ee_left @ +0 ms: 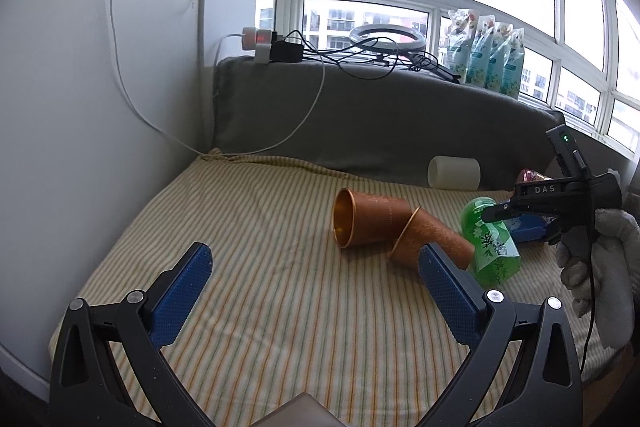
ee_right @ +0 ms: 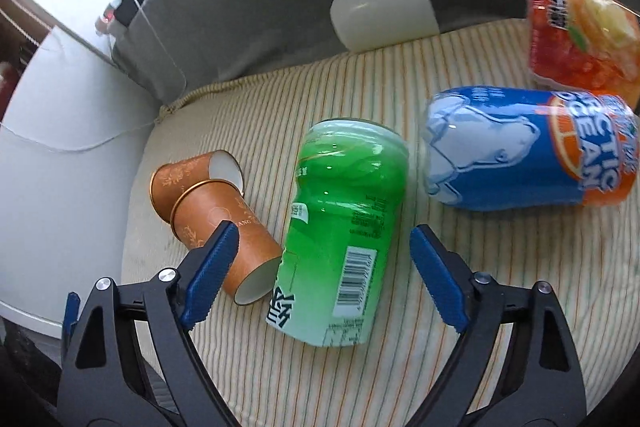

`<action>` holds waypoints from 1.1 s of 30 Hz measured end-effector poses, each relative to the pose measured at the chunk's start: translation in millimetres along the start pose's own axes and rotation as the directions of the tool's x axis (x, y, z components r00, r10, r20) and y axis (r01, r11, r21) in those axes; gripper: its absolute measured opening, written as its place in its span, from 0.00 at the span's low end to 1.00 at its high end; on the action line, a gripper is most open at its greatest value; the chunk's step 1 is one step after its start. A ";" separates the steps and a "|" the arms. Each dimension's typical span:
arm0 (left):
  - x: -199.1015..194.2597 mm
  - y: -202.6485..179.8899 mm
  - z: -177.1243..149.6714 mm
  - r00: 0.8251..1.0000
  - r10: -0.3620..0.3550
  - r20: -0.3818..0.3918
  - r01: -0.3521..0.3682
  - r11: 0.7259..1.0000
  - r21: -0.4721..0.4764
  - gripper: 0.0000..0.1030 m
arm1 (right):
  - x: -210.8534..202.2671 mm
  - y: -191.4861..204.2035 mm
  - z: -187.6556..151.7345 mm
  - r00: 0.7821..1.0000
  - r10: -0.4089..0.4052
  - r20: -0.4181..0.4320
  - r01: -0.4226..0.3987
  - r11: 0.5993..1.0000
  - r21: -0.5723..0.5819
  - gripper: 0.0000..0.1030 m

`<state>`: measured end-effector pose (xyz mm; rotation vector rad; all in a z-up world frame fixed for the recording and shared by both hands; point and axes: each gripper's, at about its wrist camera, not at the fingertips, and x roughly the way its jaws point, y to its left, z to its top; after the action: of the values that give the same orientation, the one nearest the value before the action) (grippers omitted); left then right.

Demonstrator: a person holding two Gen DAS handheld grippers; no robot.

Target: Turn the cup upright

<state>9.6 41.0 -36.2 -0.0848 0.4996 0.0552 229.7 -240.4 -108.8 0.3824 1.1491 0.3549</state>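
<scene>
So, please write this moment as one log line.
left gripper open, empty | right gripper open over green can | copper cups lying sideways

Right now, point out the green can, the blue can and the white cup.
green can (ee_right: 344, 211): right wrist view, mid side wall.
blue can (ee_right: 516, 151): right wrist view, bear label.
white cup (ee_right: 384, 11): right wrist view, side wall.

Two cups (ee_right: 208, 211) lie on their sides on the cushion (ee_left: 256, 307), touching, one across the other. Just right of them lies a can (ee_right: 344, 227), its side against the nearer cup's base. Further right, a second can (ee_right: 520, 151), a third (ee_right: 576, 31) behind it. A roll (ee_right: 382, 9) rests against the backrest (ee_left: 400, 123) behind all.
</scene>
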 end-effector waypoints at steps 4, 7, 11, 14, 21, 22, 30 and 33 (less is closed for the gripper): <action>-1.0 2.4 -0.3 1.000 0.006 0.000 -0.006 1.000 -0.006 0.99 | 11.5 2.7 2.6 0.998 -0.015 -0.057 0.014 1.000 -0.018 0.73; -1.8 3.6 -1.1 1.000 0.010 -0.001 -0.010 1.000 -0.011 0.99 | 19.8 4.7 3.0 0.995 -0.022 -0.093 0.019 0.999 -0.032 0.73; -2.9 5.0 -1.6 1.000 0.014 -0.002 -0.014 1.000 -0.014 0.99 | 29.7 7.3 3.3 0.991 -0.033 -0.132 0.025 0.998 -0.062 0.64; -3.5 7.5 -2.1 1.000 0.018 -0.003 -0.018 1.000 -0.016 0.99 | 26.7 12.4 4.3 0.990 -0.044 -0.137 0.031 0.995 -0.098 0.62; -1.9 7.0 -4.6 1.000 0.013 -0.022 -0.013 1.000 0.000 0.99 | 8.2 17.3 0.3 0.988 -0.085 -0.126 0.057 0.975 -0.213 0.61; -1.8 7.0 -5.0 1.000 0.011 -0.025 -0.011 1.000 0.003 0.99 | 4.2 17.8 -1.2 0.988 -0.089 -0.125 0.058 0.970 -0.234 0.60; -0.4 2.7 -7.6 0.999 0.013 -0.043 -0.012 1.000 0.017 0.99 | -19.3 25.0 -30.0 0.985 -0.114 -0.131 0.060 0.931 -0.359 0.59; -2.2 1.3 -7.2 0.999 0.018 -0.041 -0.017 1.000 0.023 0.99 | -26.5 28.0 -43.2 0.987 -0.093 -0.131 0.037 0.926 -0.375 0.59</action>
<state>4.2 41.6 -41.6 -0.0594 0.5424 0.0645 177.8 -223.2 -89.9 -0.0171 1.2050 0.5387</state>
